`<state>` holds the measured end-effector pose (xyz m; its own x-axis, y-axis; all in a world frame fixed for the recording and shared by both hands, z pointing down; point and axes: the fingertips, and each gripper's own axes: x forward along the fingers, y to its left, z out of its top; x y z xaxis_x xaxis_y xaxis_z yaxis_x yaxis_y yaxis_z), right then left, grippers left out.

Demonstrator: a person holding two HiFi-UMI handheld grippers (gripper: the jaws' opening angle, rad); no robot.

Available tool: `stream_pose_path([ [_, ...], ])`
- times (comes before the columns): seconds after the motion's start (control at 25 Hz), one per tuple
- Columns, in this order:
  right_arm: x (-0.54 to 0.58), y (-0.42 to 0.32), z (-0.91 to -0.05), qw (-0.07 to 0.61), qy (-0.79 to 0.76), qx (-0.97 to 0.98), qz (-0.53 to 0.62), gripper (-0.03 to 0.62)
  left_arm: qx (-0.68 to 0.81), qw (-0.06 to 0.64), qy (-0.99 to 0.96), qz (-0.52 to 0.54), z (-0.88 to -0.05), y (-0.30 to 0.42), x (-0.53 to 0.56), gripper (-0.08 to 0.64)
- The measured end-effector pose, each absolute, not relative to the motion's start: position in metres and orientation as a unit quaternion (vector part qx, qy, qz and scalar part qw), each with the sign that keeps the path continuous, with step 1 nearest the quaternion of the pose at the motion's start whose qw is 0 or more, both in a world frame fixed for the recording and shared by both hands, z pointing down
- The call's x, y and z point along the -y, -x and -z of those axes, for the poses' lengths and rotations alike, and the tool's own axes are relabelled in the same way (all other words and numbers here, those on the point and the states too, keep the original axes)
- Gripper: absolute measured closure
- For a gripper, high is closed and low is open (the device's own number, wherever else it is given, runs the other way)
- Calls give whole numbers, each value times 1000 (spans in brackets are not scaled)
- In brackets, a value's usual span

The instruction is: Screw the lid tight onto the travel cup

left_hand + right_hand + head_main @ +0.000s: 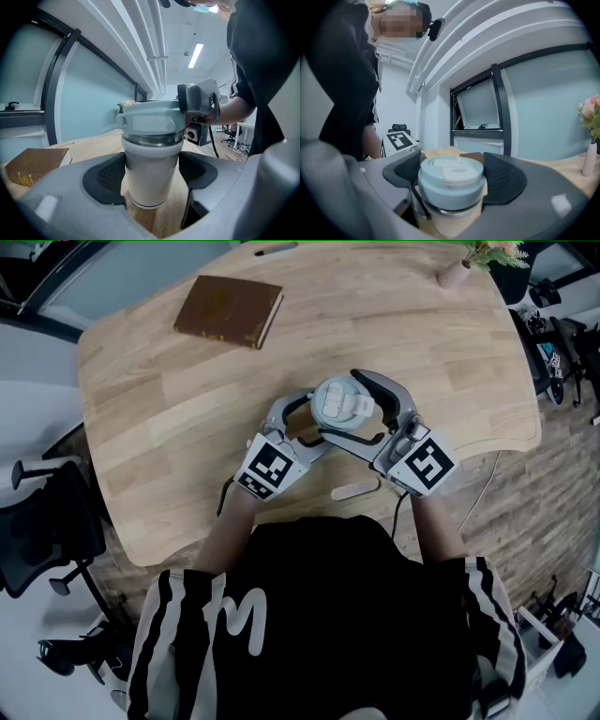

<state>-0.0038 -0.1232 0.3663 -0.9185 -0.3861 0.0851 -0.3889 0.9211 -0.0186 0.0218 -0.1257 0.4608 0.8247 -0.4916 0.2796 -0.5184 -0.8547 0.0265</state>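
A white travel cup (152,161) stands upright on the wooden table (169,418), directly in front of the person. Its pale blue lid (340,401) sits on top, above a metal band. My left gripper (152,180) comes in from the left, and both its dark pads (108,177) press on the cup's white body. My right gripper (451,183) reaches from the right at lid height. Its pads (504,178) clamp the lid (450,180) on both sides. In the head view the two grippers cross at the cup, left gripper (317,418) low and right gripper (341,409) high.
A brown book (228,310) lies at the table's far left. A small vase of flowers (457,273) stands at the far right corner. A flat white piece (354,490) lies near the front edge. A black office chair (37,521) stands left of the table.
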Motion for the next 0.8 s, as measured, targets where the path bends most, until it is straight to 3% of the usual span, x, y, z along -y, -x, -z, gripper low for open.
stream_pose_path([
  [0.8,122,4,-370,42,-229,972,-5,176,266,50,-953,-134,-460,-22,126,196],
])
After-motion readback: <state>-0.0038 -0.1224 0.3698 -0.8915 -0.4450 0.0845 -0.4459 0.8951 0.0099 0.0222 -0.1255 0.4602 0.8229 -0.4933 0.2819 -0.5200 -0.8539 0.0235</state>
